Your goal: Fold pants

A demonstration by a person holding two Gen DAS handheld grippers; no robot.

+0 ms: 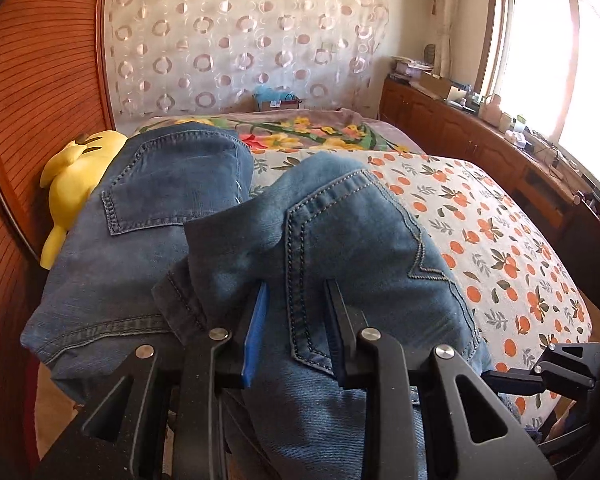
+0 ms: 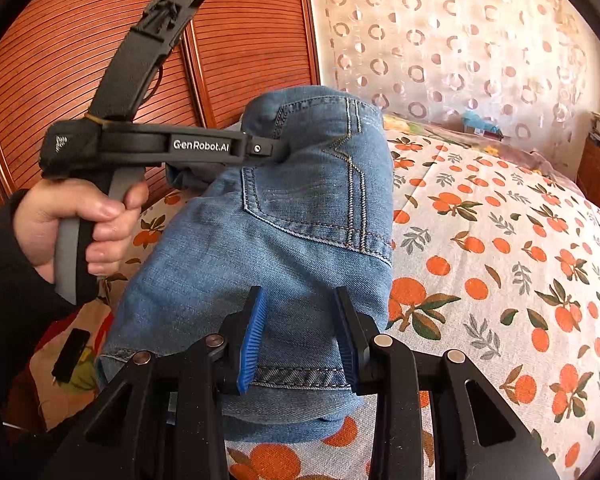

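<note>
The blue denim pants [image 1: 360, 240] hang bunched above the bed, back pockets facing the cameras. My left gripper [image 1: 296, 324] is shut on a thick fold of denim near a pocket seam, and its blue pads press on both sides. In the right wrist view the pants [image 2: 300, 208] drape down from the left gripper [image 2: 282, 149], which bites their upper edge while a hand [image 2: 88, 216] holds its handle. My right gripper [image 2: 300, 340] is shut on the hemmed lower edge of the denim.
The bed sheet [image 2: 500, 260], white with an orange-fruit print, lies under the pants. A yellow plush toy [image 1: 76, 172] rests at the left against a slatted wooden wardrobe [image 1: 40, 80]. A floral blanket [image 1: 300, 132] covers the far end. A cluttered wooden cabinet [image 1: 480, 140] runs under the window.
</note>
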